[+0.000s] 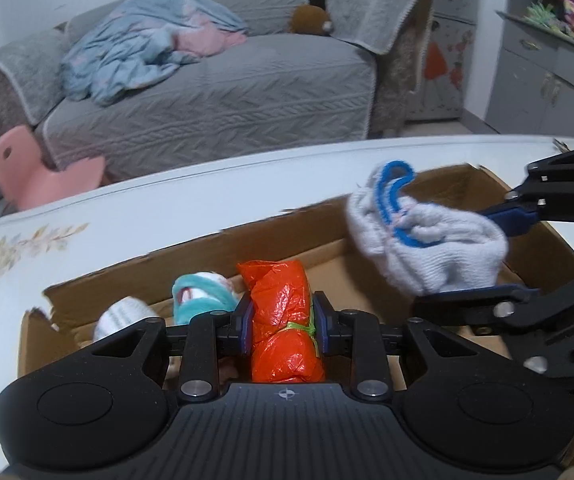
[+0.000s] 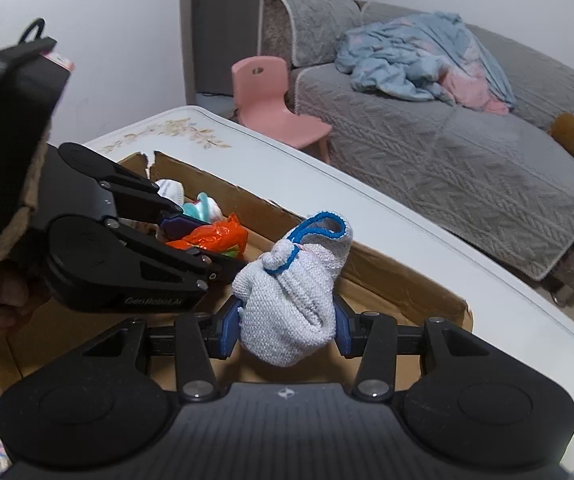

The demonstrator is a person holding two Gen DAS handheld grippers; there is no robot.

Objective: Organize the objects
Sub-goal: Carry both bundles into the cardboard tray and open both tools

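On our left, the left gripper (image 1: 283, 330) is clamped on the orange bag (image 1: 283, 320), a rolled plastic bundle tied with a green band; its long axis runs straight ahead along the fingers, so the pads bite it across the narrow waist. It hangs over the left part of the box (image 1: 191, 256), just above and beside the teal bundle (image 1: 201, 294) and the white bundle (image 1: 121, 316) that already lie on the box floor. Moving right, the right gripper (image 2: 287, 326) is closed on the white sock ball (image 2: 291, 300) with blue trim, held from both sides with its knotted top pointing away from the jaws; it hangs over the emptier right half of the box, close to the far wall (image 2: 387, 276). We judge that both loads are already above the box, so each only needs lowering and release. The left one has less room, since neighbours sit right under it, while the right has bare cardboard beneath. The box rests on the white table (image 1: 127, 216).
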